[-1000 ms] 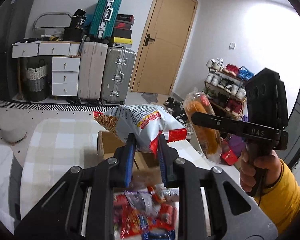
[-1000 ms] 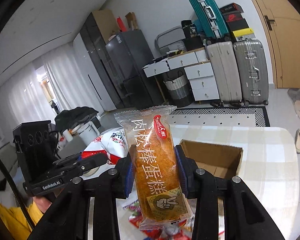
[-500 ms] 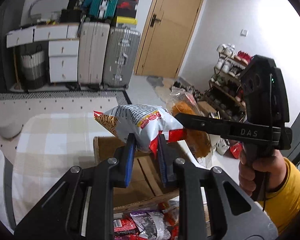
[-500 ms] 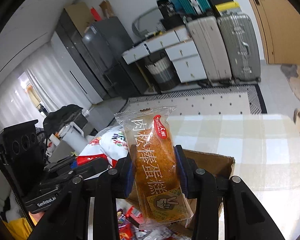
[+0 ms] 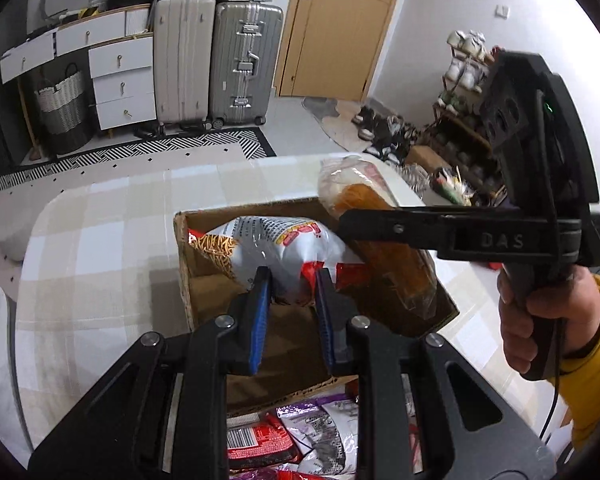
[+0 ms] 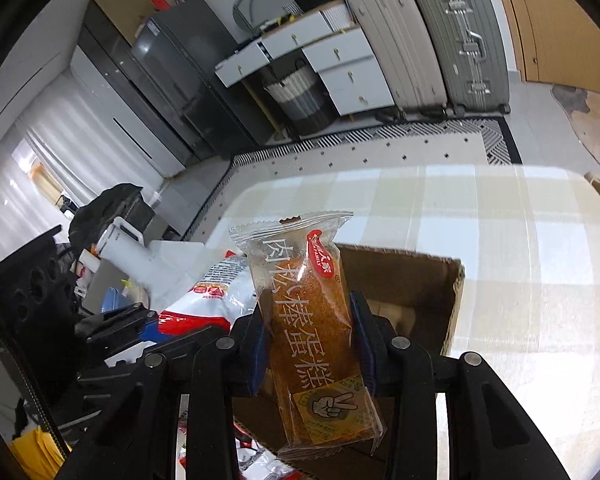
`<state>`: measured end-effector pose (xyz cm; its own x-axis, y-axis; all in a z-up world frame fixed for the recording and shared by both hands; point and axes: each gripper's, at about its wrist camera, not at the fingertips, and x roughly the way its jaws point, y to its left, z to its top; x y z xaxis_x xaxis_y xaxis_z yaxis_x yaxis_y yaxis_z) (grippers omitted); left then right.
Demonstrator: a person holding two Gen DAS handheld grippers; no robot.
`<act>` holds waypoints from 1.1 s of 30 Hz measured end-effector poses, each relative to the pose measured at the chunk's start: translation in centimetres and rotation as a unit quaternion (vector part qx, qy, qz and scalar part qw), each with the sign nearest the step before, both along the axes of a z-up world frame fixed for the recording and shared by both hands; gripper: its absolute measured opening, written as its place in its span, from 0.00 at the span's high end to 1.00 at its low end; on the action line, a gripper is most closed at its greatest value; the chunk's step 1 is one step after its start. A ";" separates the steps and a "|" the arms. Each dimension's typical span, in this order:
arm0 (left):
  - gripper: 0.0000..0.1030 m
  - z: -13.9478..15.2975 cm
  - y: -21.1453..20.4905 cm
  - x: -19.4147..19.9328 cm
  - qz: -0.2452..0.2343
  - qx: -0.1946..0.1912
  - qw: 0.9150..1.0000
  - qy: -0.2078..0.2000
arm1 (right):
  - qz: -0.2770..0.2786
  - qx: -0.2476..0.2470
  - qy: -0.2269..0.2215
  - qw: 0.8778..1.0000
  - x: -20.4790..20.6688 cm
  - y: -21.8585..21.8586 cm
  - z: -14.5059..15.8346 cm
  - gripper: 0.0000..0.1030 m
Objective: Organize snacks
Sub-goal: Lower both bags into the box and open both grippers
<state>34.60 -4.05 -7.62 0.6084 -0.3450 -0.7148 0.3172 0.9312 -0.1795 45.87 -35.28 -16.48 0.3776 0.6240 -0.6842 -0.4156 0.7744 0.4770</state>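
My left gripper (image 5: 290, 280) is shut on a white and red snack bag (image 5: 276, 248), which hangs over the open cardboard box (image 5: 184, 264) on the checked tablecloth. In the right wrist view my right gripper (image 6: 308, 320) is shut on a clear-wrapped golden cake bar (image 6: 308, 320), held upright above the same box (image 6: 456, 292). The left wrist view shows that cake bar (image 5: 384, 256) beside the snack bag, with the right gripper's arm across it. The snack bag (image 6: 212, 296) also shows at the left of the right wrist view.
Several loose snack packets (image 5: 300, 440) lie on the table in front of the box. A hand (image 5: 536, 328) in a yellow sleeve holds the right gripper's handle. Suitcases (image 5: 244, 64), white drawers (image 5: 120, 80) and a shoe rack (image 5: 460, 120) stand beyond the table.
Both grippers have come down and forward with their snacks, from above the table to right over the open box. Both grips are unchanged.
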 end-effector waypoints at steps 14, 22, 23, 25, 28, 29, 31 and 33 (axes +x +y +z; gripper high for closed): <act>0.84 -1.2 0.6 -0.2 0.013 0.004 1.000 0.004 | -0.011 -0.082 0.009 0.997 0.0 0.9 -2.7 0.59; 0.79 1.2 2.0 -3.6 0.039 0.000 0.999 -0.008 | -0.033 -0.089 -0.033 0.995 -1.4 -0.1 0.1 0.59; 0.70 1.5 2.1 -4.1 0.043 0.002 0.999 -0.011 | -0.035 -0.084 -0.038 0.995 -1.9 -0.4 0.7 0.59; 0.56 2.4 2.3 -5.3 0.053 0.004 0.998 -0.021 | -0.035 -0.073 -0.052 0.995 -3.1 -0.7 2.1 0.59; 0.50 4.2 2.6 -7.6 0.064 0.000 0.997 -0.038 | -0.035 -0.063 -0.080 0.994 -5.6 -1.2 4.7 0.59; 0.42 4.7 2.7 -8.1 0.067 -0.001 0.997 -0.039 | -0.033 -0.057 -0.090 0.994 -6.6 -1.3 5.7 0.59; 0.23 5.7 2.8 -9.6 0.079 -0.006 0.996 -0.041 | -0.029 -0.048 -0.105 0.993 -8.5 -1.5 7.4 0.59; 0.20 7.0 2.9 -11.6 0.084 -0.014 0.995 -0.053 | -0.025 -0.038 -0.123 0.991 -10.7 -1.7 9.1 0.59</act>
<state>23.05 -1.17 -0.64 0.7299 -0.2516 -0.6356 0.1764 0.9676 -0.1804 35.13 -36.99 -7.35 0.5673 0.5503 -0.6127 -0.4727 0.8268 0.3050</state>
